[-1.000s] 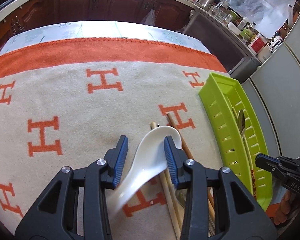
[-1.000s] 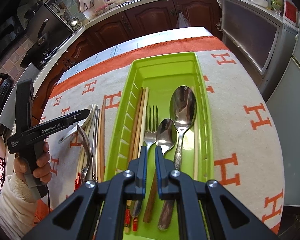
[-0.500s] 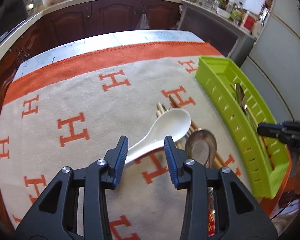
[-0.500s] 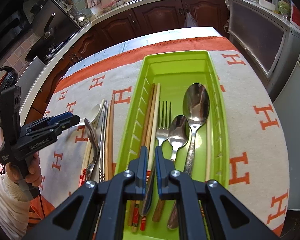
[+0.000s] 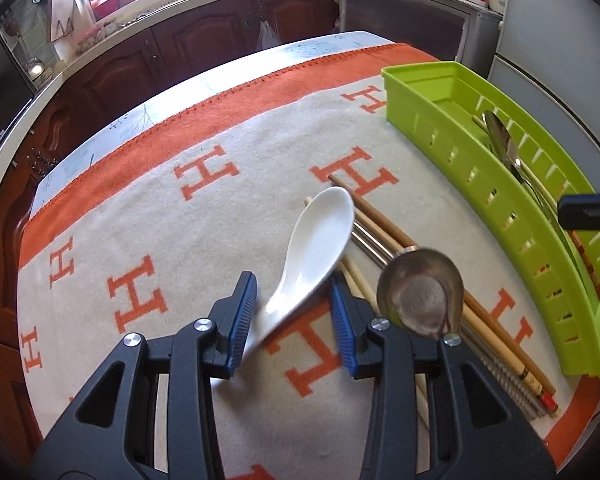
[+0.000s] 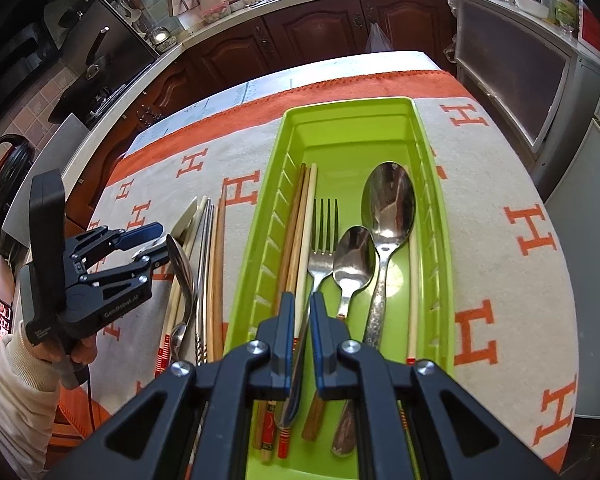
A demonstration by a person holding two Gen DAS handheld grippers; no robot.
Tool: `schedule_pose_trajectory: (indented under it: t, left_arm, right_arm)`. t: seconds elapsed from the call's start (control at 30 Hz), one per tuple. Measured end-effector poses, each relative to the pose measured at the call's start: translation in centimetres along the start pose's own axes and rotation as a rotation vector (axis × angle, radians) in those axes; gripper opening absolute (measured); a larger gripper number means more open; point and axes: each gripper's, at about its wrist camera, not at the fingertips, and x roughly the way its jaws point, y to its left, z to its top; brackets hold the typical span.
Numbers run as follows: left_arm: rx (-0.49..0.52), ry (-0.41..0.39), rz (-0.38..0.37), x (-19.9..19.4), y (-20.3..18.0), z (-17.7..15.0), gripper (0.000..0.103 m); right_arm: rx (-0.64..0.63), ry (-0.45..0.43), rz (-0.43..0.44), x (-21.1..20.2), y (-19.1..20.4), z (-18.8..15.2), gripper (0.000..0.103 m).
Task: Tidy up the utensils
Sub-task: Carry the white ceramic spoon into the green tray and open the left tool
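My left gripper [image 5: 292, 284] is shut on a white ceramic spoon [image 5: 320, 232], which lies slantwise between the blue pads with its bowl pointing away. In the right wrist view the left gripper [image 6: 160, 242] hovers over loose utensils, with the white spoon [image 6: 188, 218] at its tips. A metal spoon [image 5: 420, 296] and several chopsticks [image 5: 380, 228] lie on the cloth beside it. The green tray [image 6: 278, 160] holds a fork [image 6: 324, 232], two metal spoons and chopsticks [image 6: 300, 220]. My right gripper [image 6: 302, 300] is shut over the tray's near end, gripping nothing that shows.
A cream cloth [image 5: 180, 240] with orange H marks covers the table, with its orange border at the far edge. Dark wooden cabinets [image 5: 204, 48] stand behind and grey appliances to the right. A person's sleeved hand [image 6: 16, 380] holds the left gripper at the table's near left corner.
The left gripper has rolled and shifted with the white spoon still between its pads. The metal spoon has come into view by its right finger. The right gripper has stayed put.
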Motion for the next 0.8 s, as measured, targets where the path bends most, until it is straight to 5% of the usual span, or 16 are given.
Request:
schedule_pose_trajectory:
  t: [0.27, 0.63, 0.8]
  left_arm:
    - [-0.156, -0.002, -0.038, 0.4, 1.6, 1.6, 0.004]
    - [-0.463, 0.066, -0.091, -1.9, 5.2, -0.1, 0.004]
    - [-0.489, 0.055, -0.113, -6.1, 3.9, -0.3, 0.004]
  right_arm:
    - [0.015, -0.006, 0.008, -0.2, -0.2, 0.1, 0.007]
    - [0.027, -0.014, 0.035, -0.9, -0.1, -0.2, 0.007]
    - [0.061, -0.032, 0.032, -1.8, -1.2, -0.1, 0.007]
